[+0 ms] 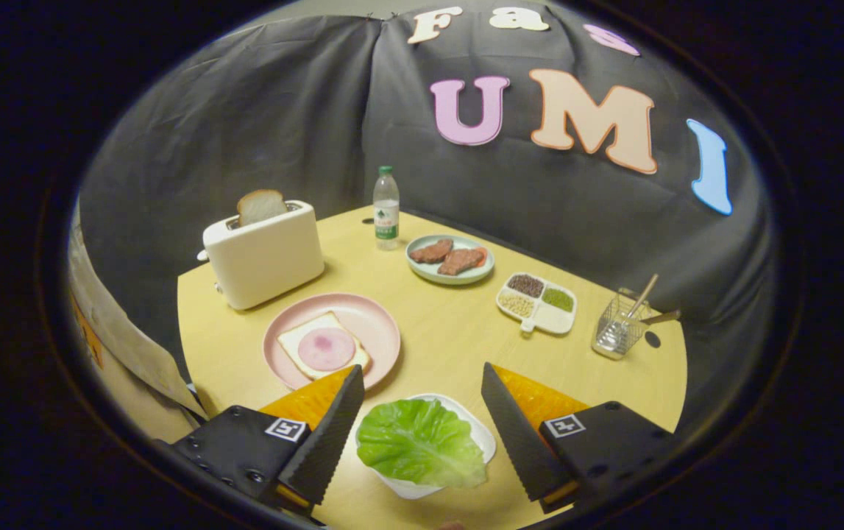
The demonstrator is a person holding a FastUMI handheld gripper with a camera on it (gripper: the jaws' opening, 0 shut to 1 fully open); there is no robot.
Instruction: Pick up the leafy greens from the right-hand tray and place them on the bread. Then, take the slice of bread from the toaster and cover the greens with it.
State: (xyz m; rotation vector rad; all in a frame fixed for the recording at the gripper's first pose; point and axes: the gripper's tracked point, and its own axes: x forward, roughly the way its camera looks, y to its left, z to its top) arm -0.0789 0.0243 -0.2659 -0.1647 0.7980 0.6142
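Observation:
A green lettuce leaf point(419, 443) lies in a small white tray point(482, 433) on the wooden table, right between my two fingers. My gripper point(422, 375) is open, its fingers standing on either side of the leaf without touching it. Just beyond the left finger, a pink plate point(371, 324) holds a slice of bread point(295, 340) topped with a round slice of ham point(326, 348). Farther back on the left stands a white toaster point(266, 256) with a slice of bread point(260, 205) sticking up out of its slot.
A water bottle point(385, 207) stands at the table's far edge. Right of it are a plate of meat patties point(450, 259), a divided dish of grains point(537, 302) and a wire basket with utensils point(619, 330). The table edge runs close behind the toaster.

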